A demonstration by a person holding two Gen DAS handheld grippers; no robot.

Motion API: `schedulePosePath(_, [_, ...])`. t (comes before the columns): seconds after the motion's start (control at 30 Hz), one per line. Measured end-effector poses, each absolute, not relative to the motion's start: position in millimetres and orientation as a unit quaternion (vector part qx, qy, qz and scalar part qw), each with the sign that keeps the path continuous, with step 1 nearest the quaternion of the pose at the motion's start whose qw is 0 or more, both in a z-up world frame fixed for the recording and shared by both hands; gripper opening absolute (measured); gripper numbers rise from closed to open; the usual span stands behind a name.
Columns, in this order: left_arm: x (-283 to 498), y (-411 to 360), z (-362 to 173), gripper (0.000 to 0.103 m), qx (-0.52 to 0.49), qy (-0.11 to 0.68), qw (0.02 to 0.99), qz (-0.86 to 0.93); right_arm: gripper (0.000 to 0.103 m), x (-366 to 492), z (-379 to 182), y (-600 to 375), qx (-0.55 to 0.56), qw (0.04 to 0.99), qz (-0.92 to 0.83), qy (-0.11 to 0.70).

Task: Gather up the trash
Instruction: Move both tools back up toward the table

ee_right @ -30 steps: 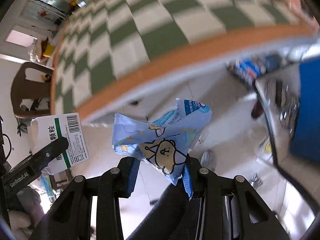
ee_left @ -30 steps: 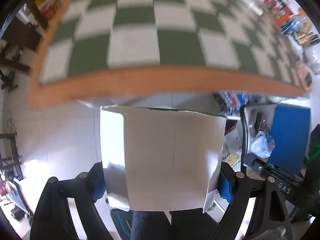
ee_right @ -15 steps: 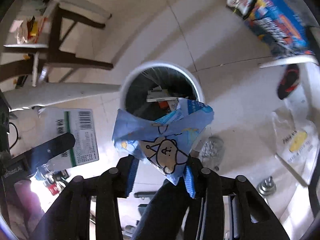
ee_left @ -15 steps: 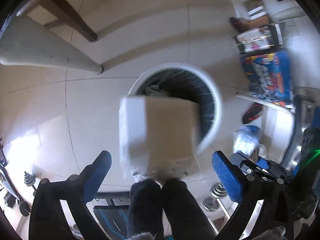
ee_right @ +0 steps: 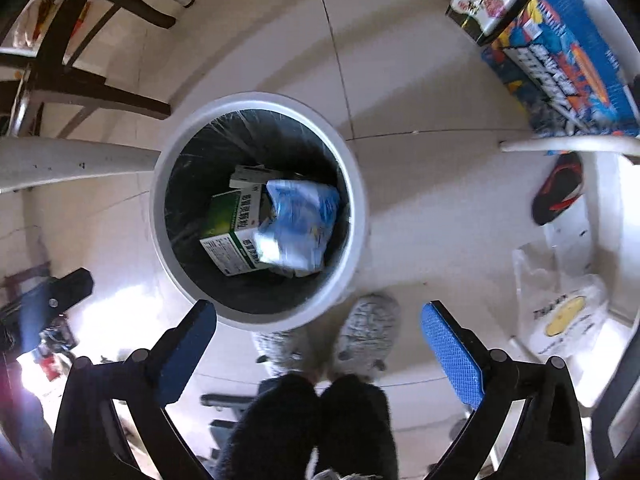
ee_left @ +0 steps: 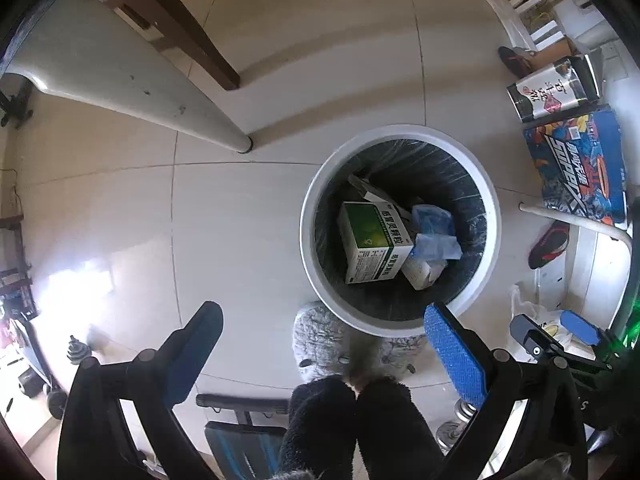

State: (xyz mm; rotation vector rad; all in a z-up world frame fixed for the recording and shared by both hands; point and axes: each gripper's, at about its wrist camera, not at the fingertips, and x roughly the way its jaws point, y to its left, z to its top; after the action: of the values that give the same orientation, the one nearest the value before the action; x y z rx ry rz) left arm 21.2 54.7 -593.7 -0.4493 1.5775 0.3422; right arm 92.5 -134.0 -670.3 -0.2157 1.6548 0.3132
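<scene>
A white round bin (ee_left: 490, 216) with a black liner stands on the tiled floor, also in the right wrist view (ee_right: 160, 236). Inside lie a green and white medicine box (ee_left: 370, 238) (ee_right: 230, 220) and a blue printed wrapper (ee_left: 434, 232) (ee_right: 298, 220), which looks blurred in the right wrist view. My left gripper (ee_left: 320, 336) is open and empty above the bin's near rim. My right gripper (ee_right: 318, 332) is open and empty above the same rim.
A white table leg (ee_left: 132, 84) and dark chair legs (ee_left: 192, 36) stand left of the bin. Colourful boxes (ee_left: 576, 168), a shoe (ee_left: 548, 242) and a plastic bag (ee_right: 564, 312) lie to the right. The person's grey slippers (ee_right: 364, 332) are just below the bin.
Both grippers swung from the table down over the bin and opened. The box left my left gripper and the blue wrapper left my right gripper; both now lie in the bin.
</scene>
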Motion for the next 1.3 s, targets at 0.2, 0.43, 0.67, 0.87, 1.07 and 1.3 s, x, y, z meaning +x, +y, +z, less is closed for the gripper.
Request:
schedulePosePath(0.2, [11.6, 53.1, -563.7, 0.103, -0.191, 0.696, 0.674, 0.156, 0.103, 82.9, -632.4, -135.3, -0.107, 0.674, 0.127, 0.719])
schedulePosePath(0.43, [-6.5, 40.6, -508.5, 0.103, -0.199, 0.693, 0.675, 0.155, 0.103, 71.1, -573.1, -138.0, -0.094, 0.686, 0.124, 0.710])
schedulePosePath(0.67, [-29.0, 26.6, -439.1, 0.103, -0.198, 0.689, 0.685, 0.129, 0.103, 52.9, -486.2, -143.2, -0.096, 0.700, 0.130, 0.696])
schedulePosePath(0.87, [-45.1, 21.5, -372.4, 0.103, -0.195, 0.674, 0.702, 0.121, 0.103, 34.7, -399.6, -146.5, -0.091, 0.711, 0.138, 0.684])
schedulePosePath(1.07, [-53.6, 24.3, -304.5, 0.103, -0.190, 0.652, 0.725, 0.110, 0.103, 18.5, -313.5, -144.7, -0.079, 0.724, 0.140, 0.671])
schedulePosePath(1.3, [-40.6, 39.0, -221.4, 0.103, -0.174, 0.609, 0.767, 0.103, 0.103, 11.1, -222.5, -141.5, -0.054, 0.744, 0.138, 0.652])
